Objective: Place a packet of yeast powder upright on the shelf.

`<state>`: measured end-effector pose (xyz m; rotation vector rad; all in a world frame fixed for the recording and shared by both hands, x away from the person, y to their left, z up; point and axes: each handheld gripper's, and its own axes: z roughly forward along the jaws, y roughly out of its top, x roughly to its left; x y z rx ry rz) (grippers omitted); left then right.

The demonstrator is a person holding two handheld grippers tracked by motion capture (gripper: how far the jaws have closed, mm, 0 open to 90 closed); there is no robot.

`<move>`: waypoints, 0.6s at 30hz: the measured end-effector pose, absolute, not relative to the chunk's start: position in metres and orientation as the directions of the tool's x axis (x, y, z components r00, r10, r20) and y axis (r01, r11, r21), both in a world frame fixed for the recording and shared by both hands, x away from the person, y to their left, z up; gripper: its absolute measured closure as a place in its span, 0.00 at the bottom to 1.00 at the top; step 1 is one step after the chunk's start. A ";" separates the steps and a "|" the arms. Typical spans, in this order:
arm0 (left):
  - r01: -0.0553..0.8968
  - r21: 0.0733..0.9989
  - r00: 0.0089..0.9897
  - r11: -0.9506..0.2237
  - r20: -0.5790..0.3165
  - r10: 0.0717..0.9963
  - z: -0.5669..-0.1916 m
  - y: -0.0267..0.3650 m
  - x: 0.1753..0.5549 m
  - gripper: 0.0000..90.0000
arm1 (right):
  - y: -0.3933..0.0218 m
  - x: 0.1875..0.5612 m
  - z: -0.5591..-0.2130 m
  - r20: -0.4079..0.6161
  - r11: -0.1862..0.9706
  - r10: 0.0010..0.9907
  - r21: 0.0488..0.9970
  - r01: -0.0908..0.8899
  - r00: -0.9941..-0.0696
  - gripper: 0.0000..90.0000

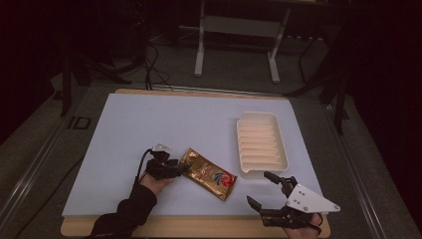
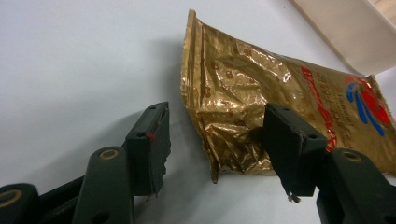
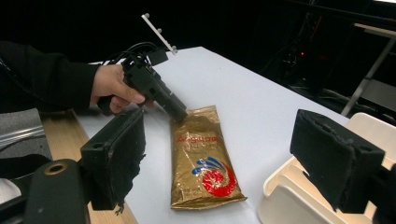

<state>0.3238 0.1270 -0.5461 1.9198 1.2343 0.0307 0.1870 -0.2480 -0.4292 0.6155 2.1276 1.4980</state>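
The white table (image 1: pixel 149 129) fills the middle of the high view, a pale sheet laid over a wooden board whose edge shows along the bottom, and beyond it, across the top of the frame, the room is dark, with a grey floor, the pale legs of another table (image 1: pixel 236 45) and loose cables. Right of centre a cream ribbed tray (image 1: pixel 262 144) lies empty with its long side running up the frame, a likely place for the packet to go. The gold foil packet (image 1: pixel 209 174) lies flat on the table just left of the tray's lower end, slanting from upper left to lower right, its red and blue logo toward the lower right. The left gripper (image 1: pixel 183 169) sits low at the packet's upper left end; in the left gripper view its jaws stand about half open, one pad over the crumpled foil corner (image 2: pixel 224 140) and the other on bare table, so the corner lies between them, but neither pad is seen pressing on it, which reads as a pinch being set up. The right gripper (image 1: pixel 263 189) waits at the lower right, jaws spread wide and holding nothing, seemingly kept clear.
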 end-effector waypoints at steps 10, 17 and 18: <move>0.747 0.636 0.544 -0.192 -0.420 0.727 -0.548 0.121 0.321 0.64 | -0.248 0.187 -0.429 -0.116 0.305 0.599 0.948 0.092 -0.792 0.20; 0.720 0.649 0.575 -0.247 -0.357 0.736 -0.545 0.116 0.317 0.96 | -0.249 0.187 -0.429 -0.114 0.306 0.599 0.947 0.095 -0.793 0.21; 0.715 0.651 0.579 -0.253 -0.349 0.737 -0.544 0.115 0.317 0.99 | -0.249 0.187 -0.429 -0.113 0.307 0.600 0.947 0.097 -0.792 0.21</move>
